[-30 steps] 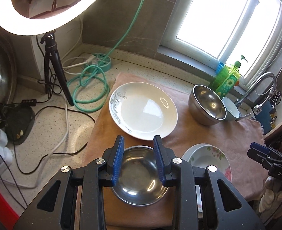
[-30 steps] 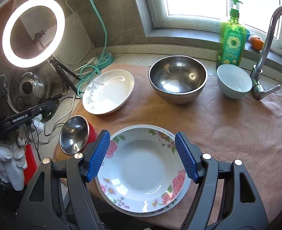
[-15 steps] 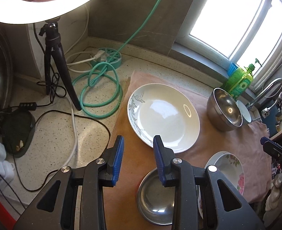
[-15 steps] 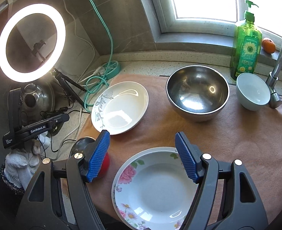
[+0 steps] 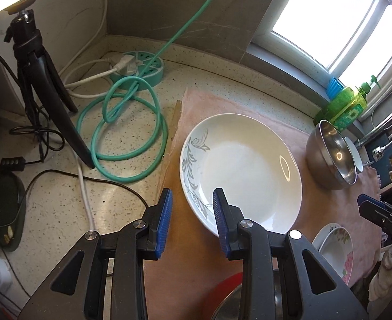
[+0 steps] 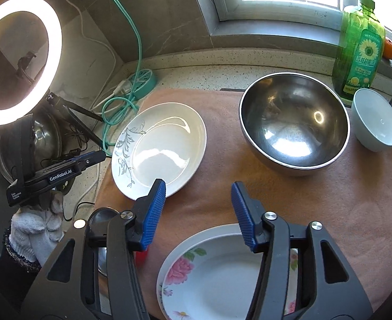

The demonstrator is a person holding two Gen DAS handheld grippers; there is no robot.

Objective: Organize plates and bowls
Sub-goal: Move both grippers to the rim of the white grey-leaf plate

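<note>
The left claw (image 5: 191, 220) is spread and holds nothing; its blue pads (image 5: 164, 222) hang over the near left rim of the white plate with the grey leaf pattern (image 5: 240, 173), one pad outside the rim and one over the plate. Whether either pad touches the rim cannot be told. That plate lies flat on the pink cloth (image 5: 222, 101) that covers the speckled surface (image 5: 57, 200).

The right claw (image 6: 198, 213) is also spread and empty. It hangs over bare cloth (image 6: 342, 200) between the leaf plate (image 6: 159, 150) and the flowered plates (image 6: 222, 274). The flowered plates are two, one nested in the other, at the near edge of the cloth.

The large steel bowl (image 6: 294, 121) stands upright at the back of the cloth, well apart from the leaf plate. A small white bowl (image 6: 376, 120) stands just beside it on the right, near the tap. A green soap bottle (image 6: 360, 42) stands behind both, at the window sill.

A small steel bowl with a red outside (image 5: 233, 298) shows in part beneath the left claw, at the near left corner of the cloth.

Left of the cloth lie a coiled green cable (image 5: 126, 128), a round green power strip (image 5: 139, 72) and a black tripod (image 5: 43, 80) bearing a lit ring light (image 6: 19, 72).
</note>
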